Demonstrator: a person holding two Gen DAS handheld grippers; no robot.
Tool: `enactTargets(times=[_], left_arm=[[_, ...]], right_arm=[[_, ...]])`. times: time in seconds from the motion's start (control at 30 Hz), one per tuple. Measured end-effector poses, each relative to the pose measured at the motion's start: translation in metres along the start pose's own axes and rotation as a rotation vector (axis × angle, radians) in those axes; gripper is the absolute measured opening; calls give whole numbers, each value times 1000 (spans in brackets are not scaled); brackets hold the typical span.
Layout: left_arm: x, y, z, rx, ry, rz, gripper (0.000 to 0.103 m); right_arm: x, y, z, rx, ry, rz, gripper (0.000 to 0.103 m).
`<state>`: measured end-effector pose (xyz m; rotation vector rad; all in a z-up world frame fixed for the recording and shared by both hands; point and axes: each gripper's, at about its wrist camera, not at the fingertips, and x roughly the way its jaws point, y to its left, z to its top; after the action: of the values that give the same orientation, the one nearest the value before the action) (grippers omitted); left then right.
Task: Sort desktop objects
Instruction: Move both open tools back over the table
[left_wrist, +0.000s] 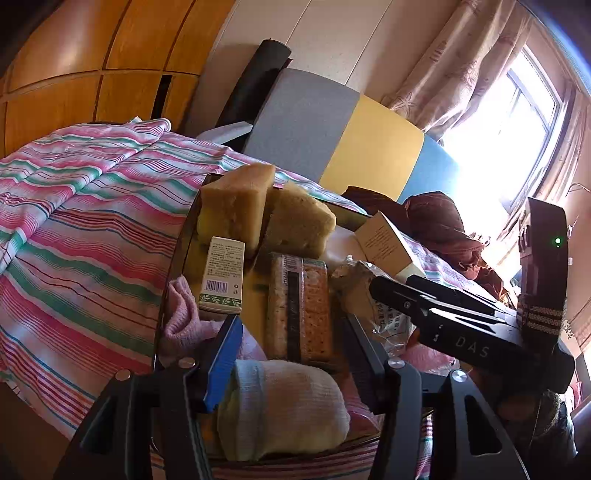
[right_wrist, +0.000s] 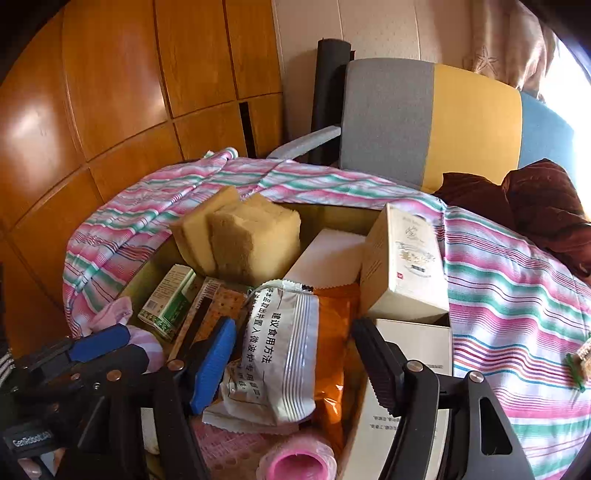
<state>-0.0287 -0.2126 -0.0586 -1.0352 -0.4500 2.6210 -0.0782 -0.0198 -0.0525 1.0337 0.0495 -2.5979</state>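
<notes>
Two sponges (left_wrist: 258, 210) stand on edge at twelve o'clock of a dark tray (left_wrist: 173, 280) in the left wrist view, the tray resting on a striped cloth (left_wrist: 74, 229) that covers the worktop. Just below them lie a small green box (left_wrist: 222, 275) at ten o'clock and a cracker pack (left_wrist: 301, 314) at the centre. The left gripper (left_wrist: 291, 365) has its jaws spread wide, with a rolled white sock (left_wrist: 284, 406) between them, not squeezed; a pink sock (left_wrist: 184, 321) lies at nine o'clock. The right gripper (left_wrist: 443, 314) reaches in from three o'clock over a crumpled wrapper (left_wrist: 351, 284), beside a cream carton (left_wrist: 388, 240). From the right wrist view, the right gripper (right_wrist: 295, 362) also has wide jaws, straddling a silver food pouch (right_wrist: 280, 350) and an orange packet (right_wrist: 334, 332) without gripping them. The cream carton (right_wrist: 402, 266) stands at one o'clock, a white box (right_wrist: 417, 387) lies under the right finger, and a pink roll (right_wrist: 299, 461) sits at six o'clock. The left gripper (right_wrist: 99, 350) shows at nine o'clock.
</notes>
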Motion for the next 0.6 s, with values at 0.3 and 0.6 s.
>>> enactTargets(times=[0.3,0.6], left_arm=[[-8,-33,-1,109,-12,-38,58],[1,-112,1,290,36,-176,59]], right_arm=[[-86,-64,-30,133,-160,-45,79],[-153,-207,-121,434,-115,-434,80]])
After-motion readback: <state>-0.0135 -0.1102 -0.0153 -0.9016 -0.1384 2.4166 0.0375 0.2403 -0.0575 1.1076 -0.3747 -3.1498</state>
